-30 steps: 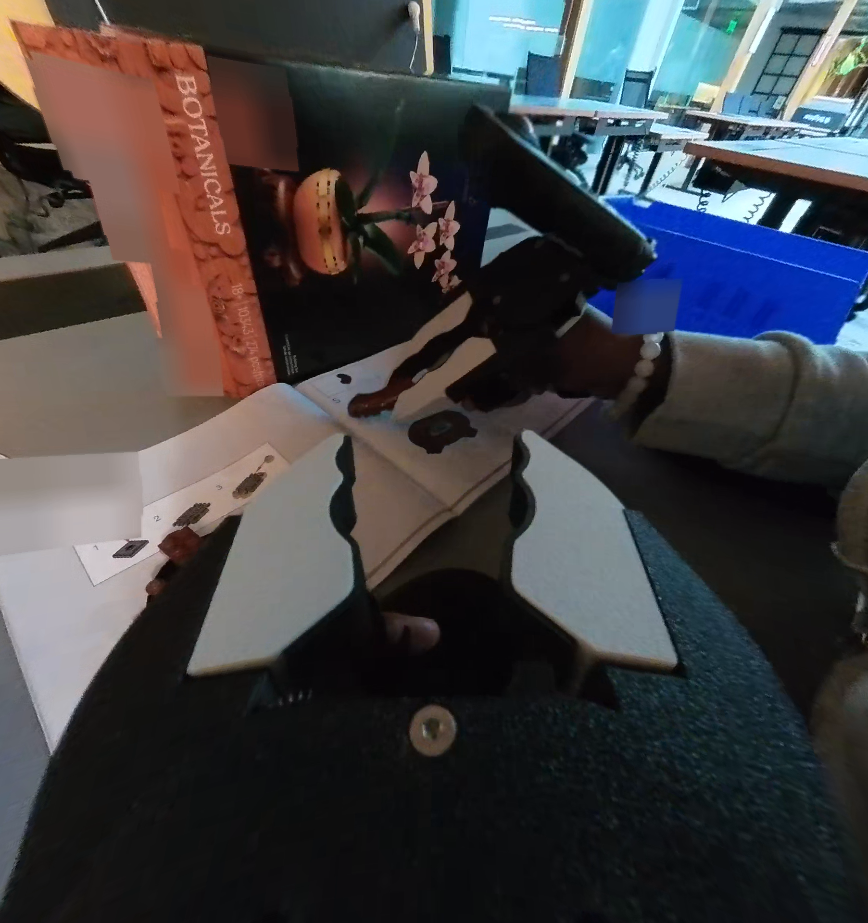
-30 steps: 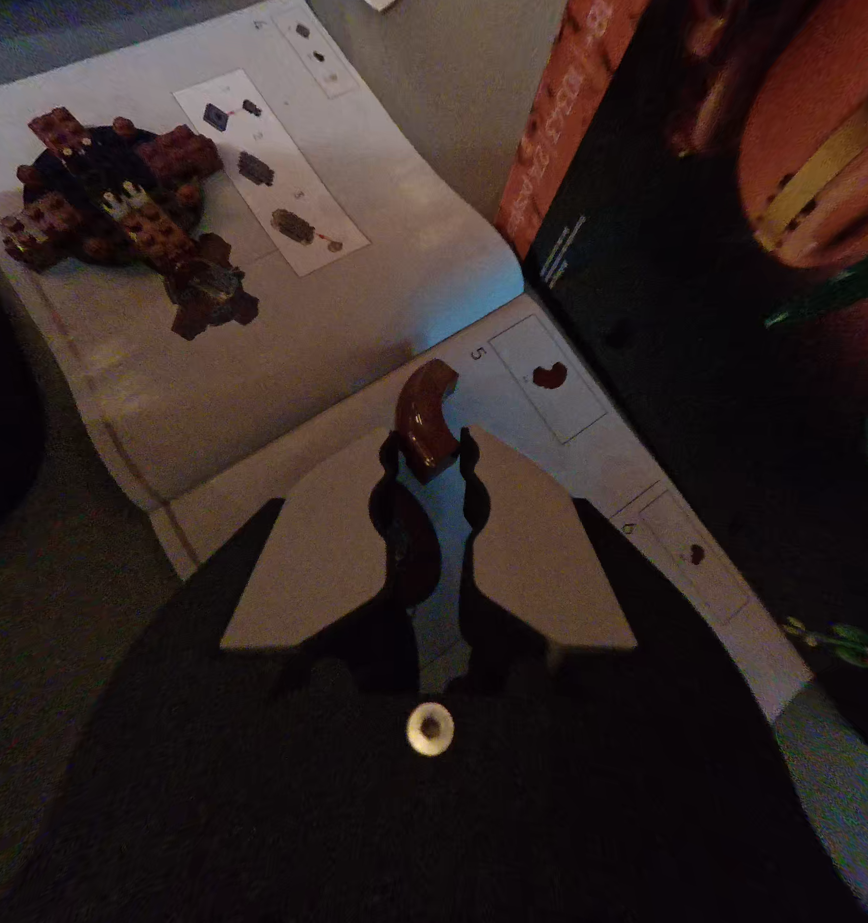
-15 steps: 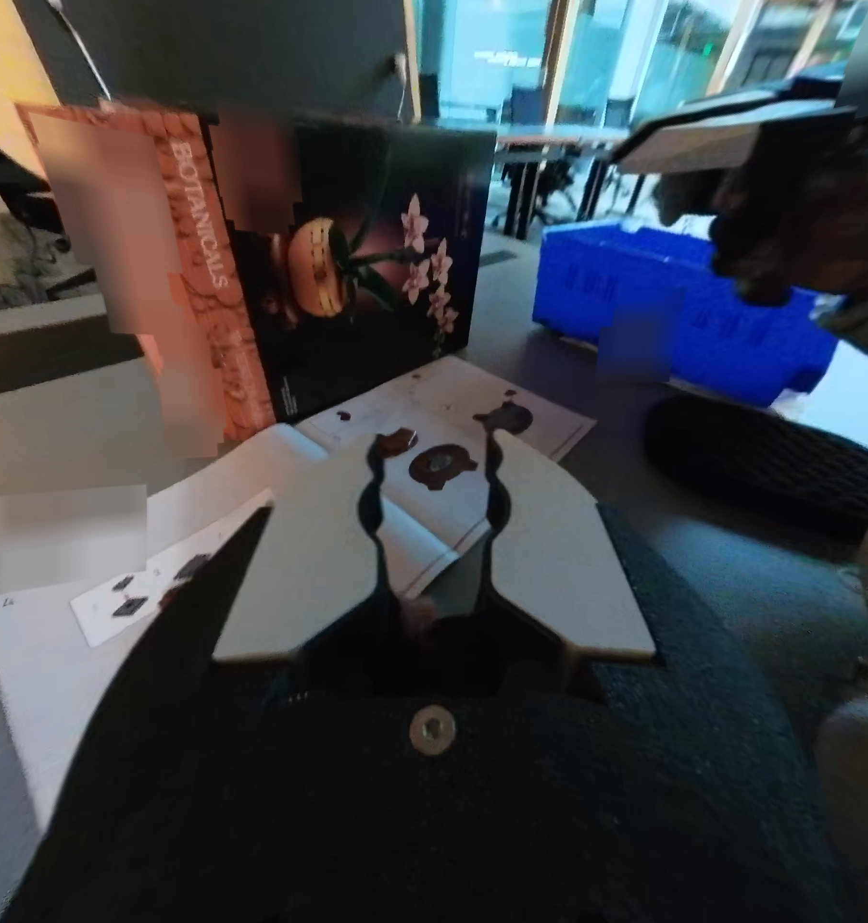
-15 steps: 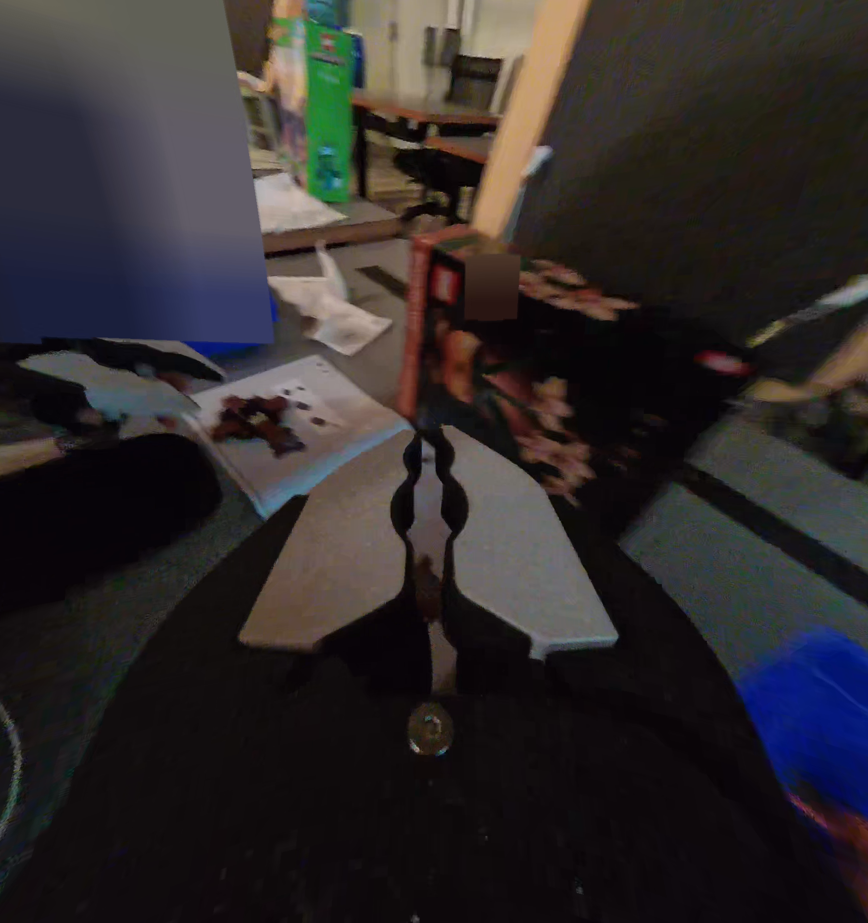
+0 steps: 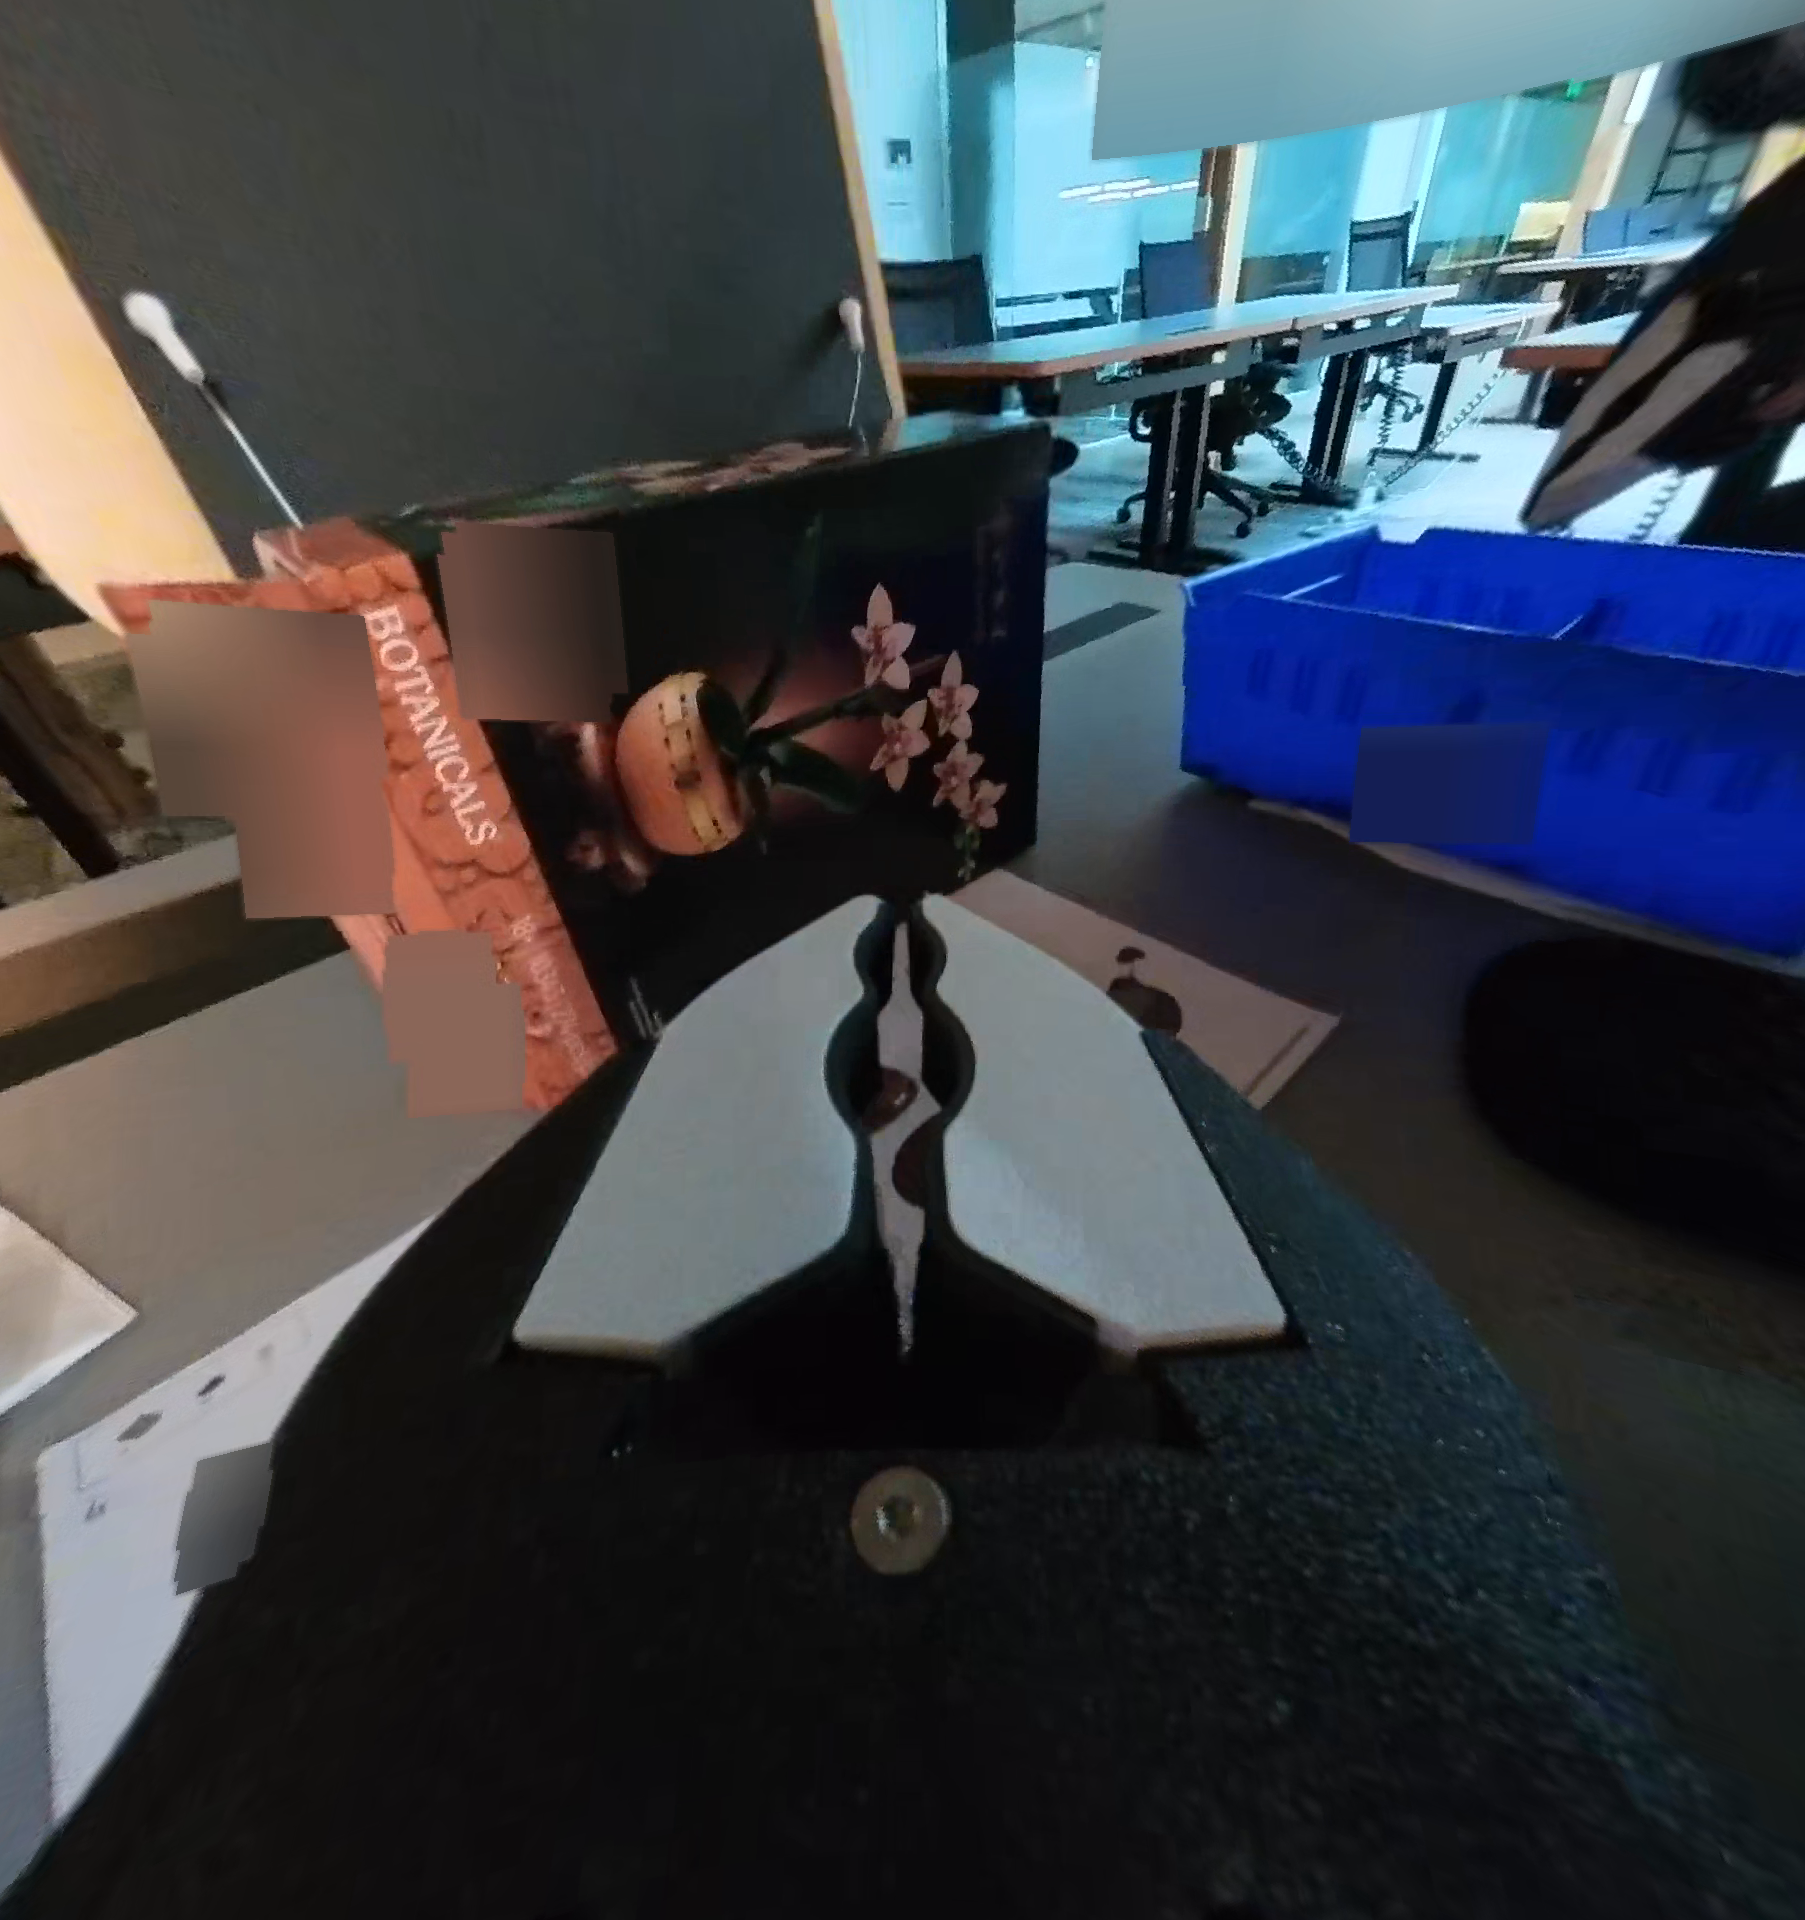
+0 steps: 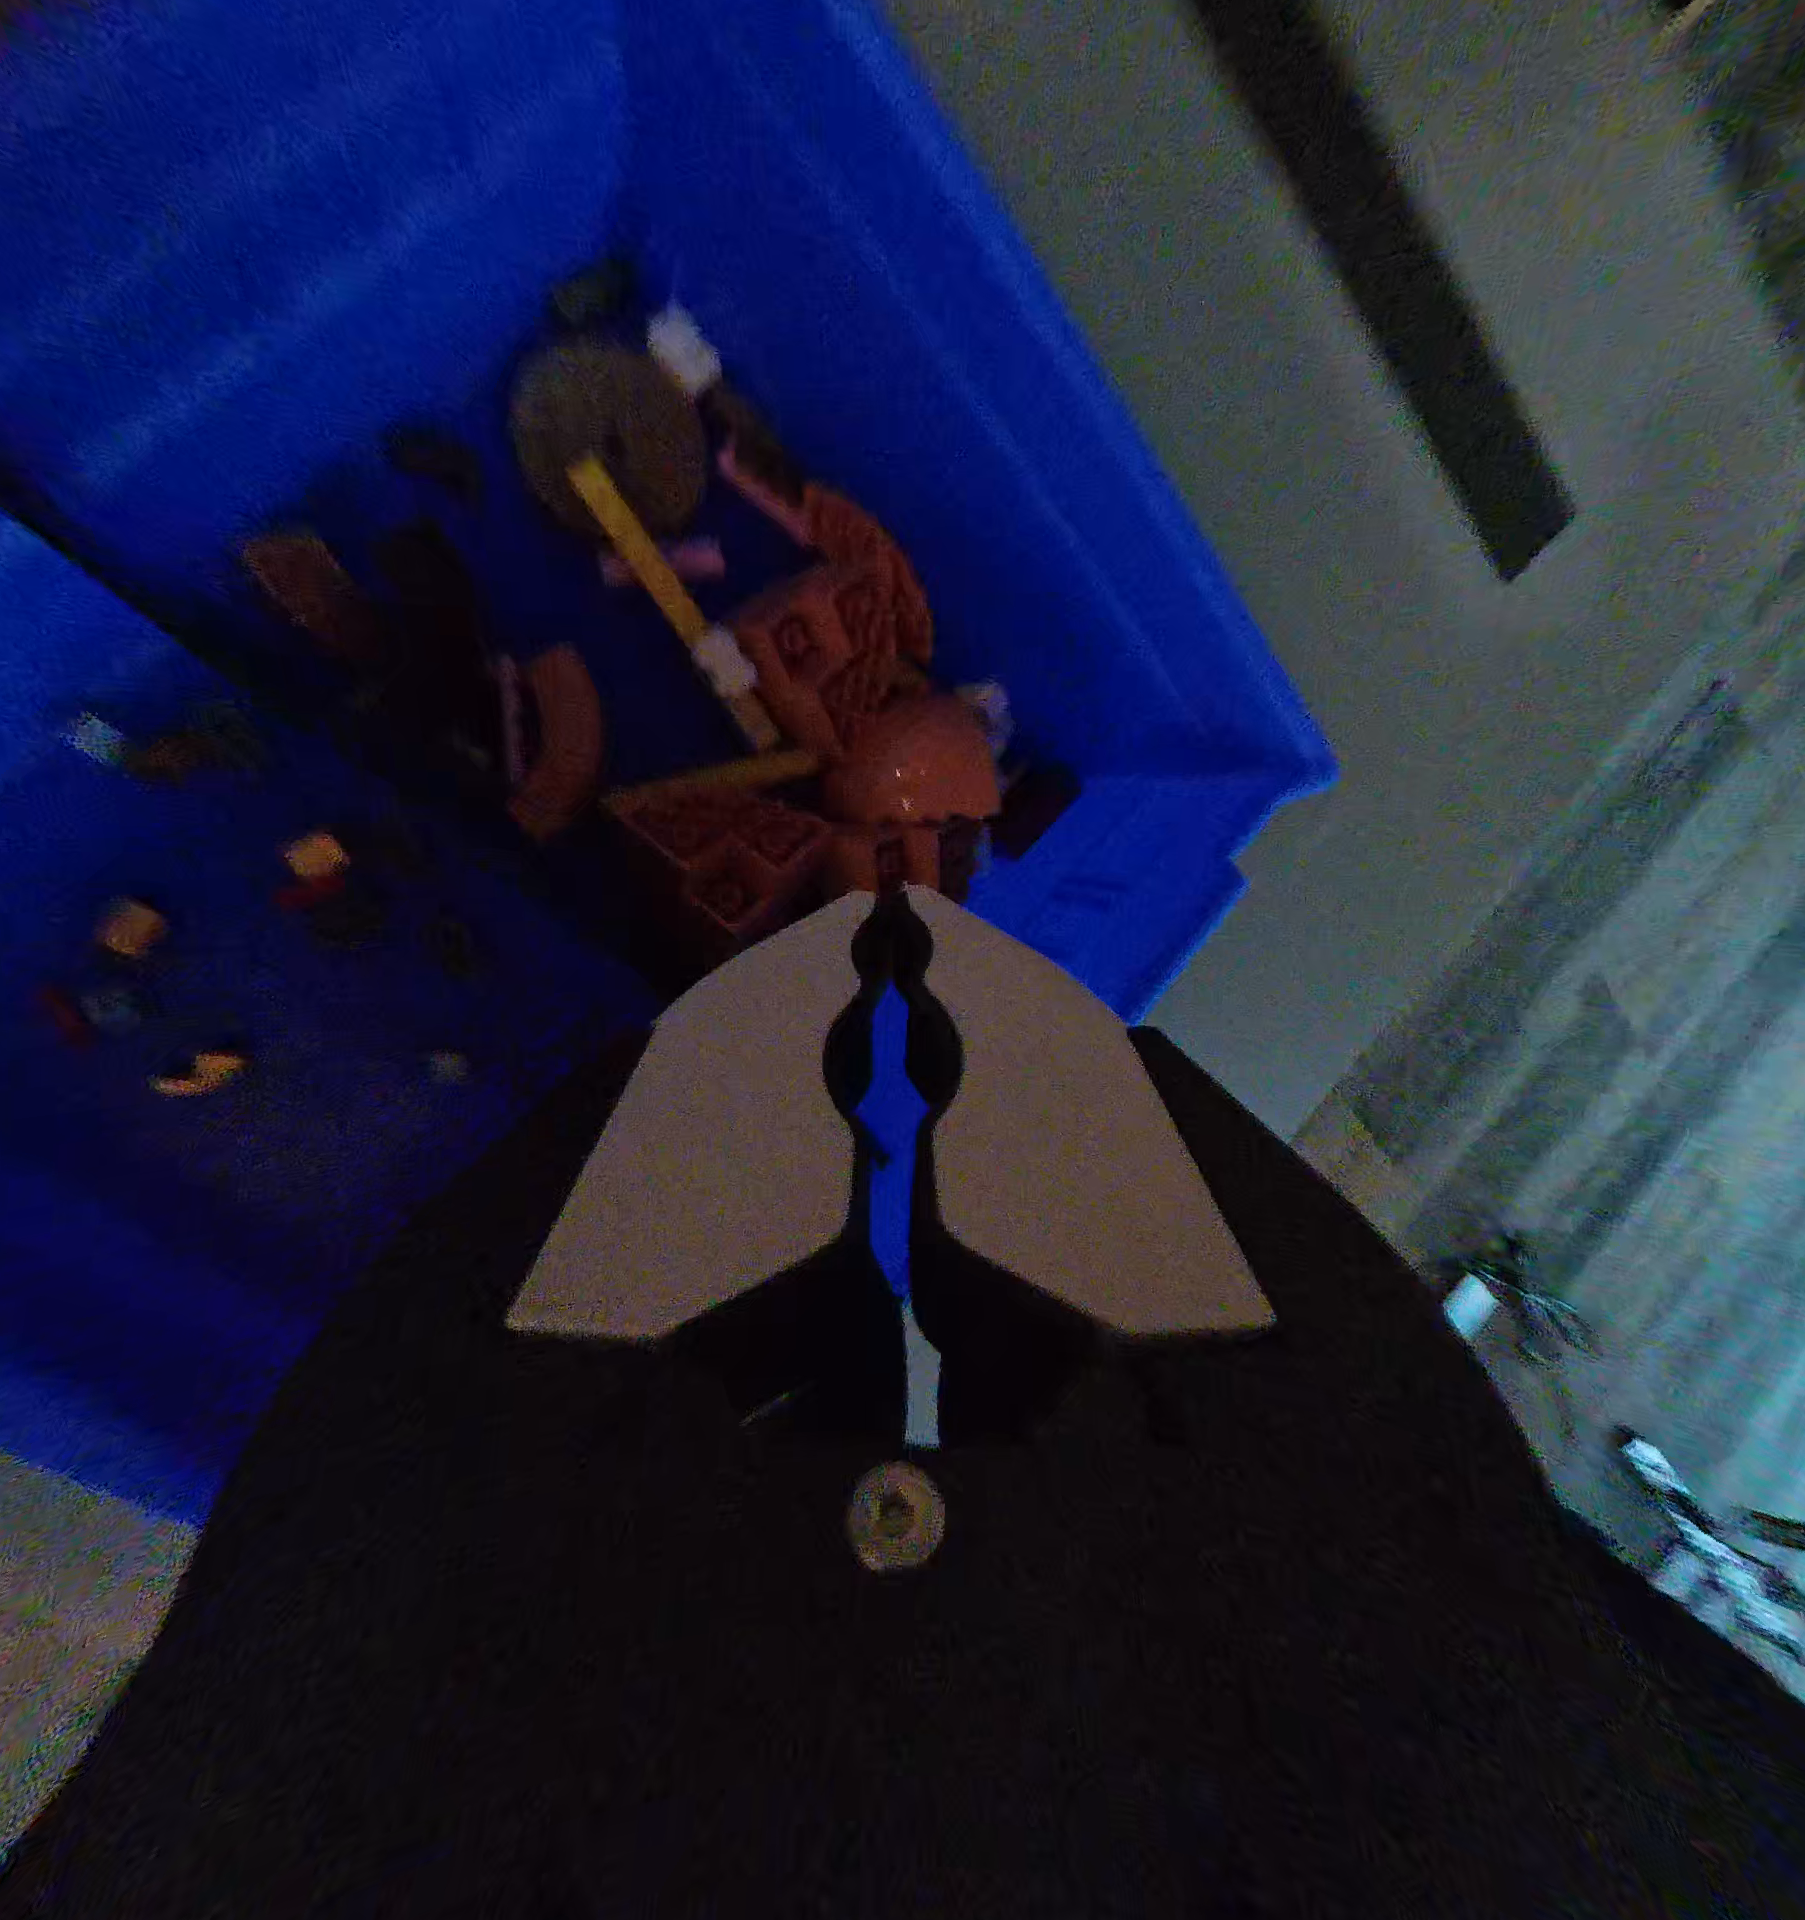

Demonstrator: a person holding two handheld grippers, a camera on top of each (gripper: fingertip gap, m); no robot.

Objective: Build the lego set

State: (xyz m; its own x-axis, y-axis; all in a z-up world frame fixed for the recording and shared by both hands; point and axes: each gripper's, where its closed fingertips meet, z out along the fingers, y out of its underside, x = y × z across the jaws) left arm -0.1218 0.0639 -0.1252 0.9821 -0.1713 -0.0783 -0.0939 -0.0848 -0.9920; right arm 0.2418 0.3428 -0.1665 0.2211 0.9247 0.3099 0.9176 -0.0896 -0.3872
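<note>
The left gripper (image 5: 903, 914) has its fingers pinched together on nothing, above the open booklet (image 5: 1230, 1013), facing the flower box (image 5: 773, 675). The right gripper (image 6: 900, 896), also pinched on nothing, hangs over the blue bin (image 6: 1137, 665), tips just by the brown bricks (image 6: 836, 748)

Office desks (image 5: 1241, 343), glass partitions (image 5: 1137, 208) — daylight beyond.

Flower-print box (image 5: 732, 727), blue bin (image 5: 1563, 727), booklet (image 5: 1220, 997).
</note>
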